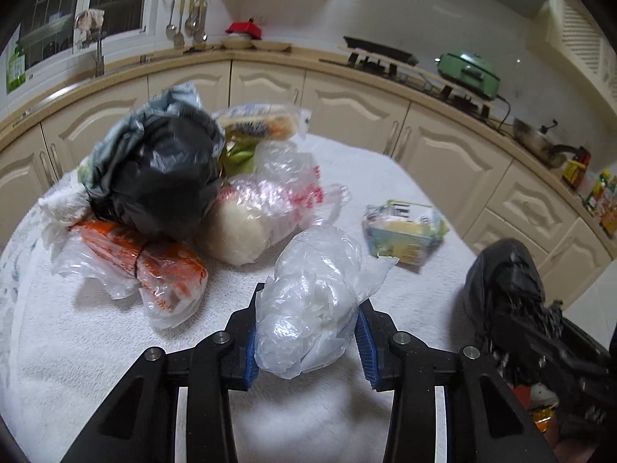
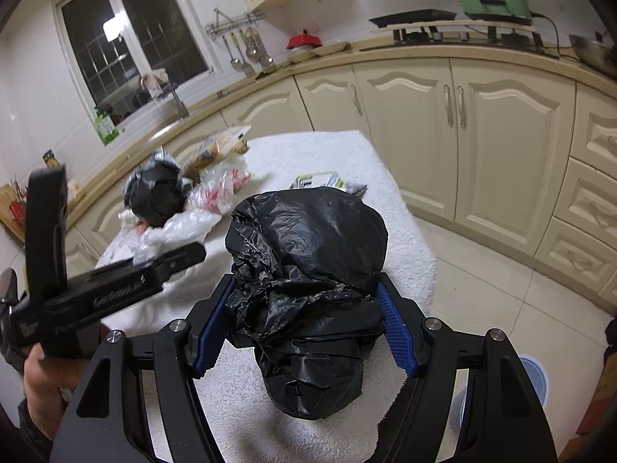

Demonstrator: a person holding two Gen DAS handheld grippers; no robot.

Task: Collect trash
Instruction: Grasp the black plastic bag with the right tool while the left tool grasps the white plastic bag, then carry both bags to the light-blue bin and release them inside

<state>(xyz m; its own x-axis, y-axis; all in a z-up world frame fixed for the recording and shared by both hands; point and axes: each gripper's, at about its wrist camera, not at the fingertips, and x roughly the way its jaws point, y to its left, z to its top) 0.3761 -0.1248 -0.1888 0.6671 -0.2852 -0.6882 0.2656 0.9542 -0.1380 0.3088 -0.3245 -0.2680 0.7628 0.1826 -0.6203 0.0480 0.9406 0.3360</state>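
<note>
My left gripper (image 1: 310, 310) is shut on a crumpled clear plastic bag (image 1: 312, 293), blue pads pressing both its sides, low over the white cloth-covered table (image 1: 96, 347). My right gripper (image 2: 304, 285) is shut on a bulging black trash bag (image 2: 308, 239), held above the table's near right part; the same bag shows at the right edge of the left wrist view (image 1: 505, 281). Behind the clear bag lies a heap of trash: a dark bag (image 1: 162, 177), an orange packet in plastic (image 1: 154, 266) and a white lump in a printed bag (image 1: 246, 223).
A yellow and blue packet (image 1: 405, 231) lies alone on the table's right side. Cream kitchen cabinets (image 2: 462, 135) curve around behind, with tiled floor (image 2: 482, 289) to the right of the table. A hand (image 2: 42, 378) holds the left tool at the lower left.
</note>
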